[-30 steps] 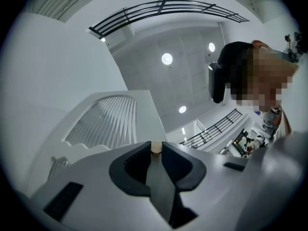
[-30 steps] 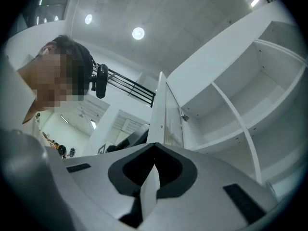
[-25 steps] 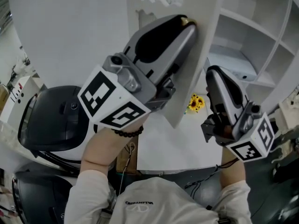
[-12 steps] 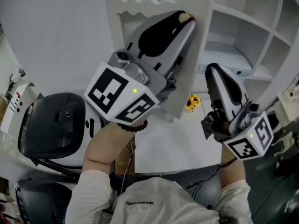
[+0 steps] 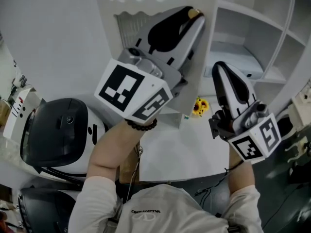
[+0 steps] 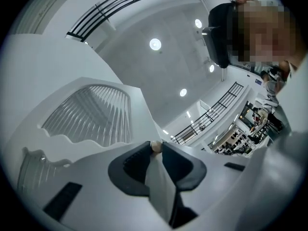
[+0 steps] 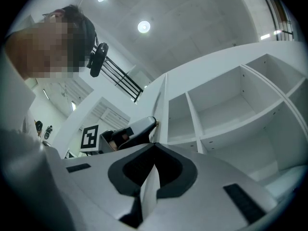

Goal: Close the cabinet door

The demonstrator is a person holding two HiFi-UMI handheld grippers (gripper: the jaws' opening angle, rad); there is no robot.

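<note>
Your left gripper (image 5: 195,14) pinches the knob (image 6: 155,147), it seems, on the door (image 5: 127,27), which stands ajar beside the shelves (image 5: 245,52). Your right gripper (image 5: 219,68) is pressed together, empty.

I count two grippers, the left gripper (image 5: 193,18) and the right gripper (image 5: 219,68). There is one cabinet door (image 5: 127,28) with one knob (image 5: 194,13), one shelf cabinet (image 5: 257,18), one table (image 5: 184,154), one sunflower (image 5: 199,107), one bead bracelet (image 5: 142,126) and two dark domed machines (image 5: 53,130).
</note>
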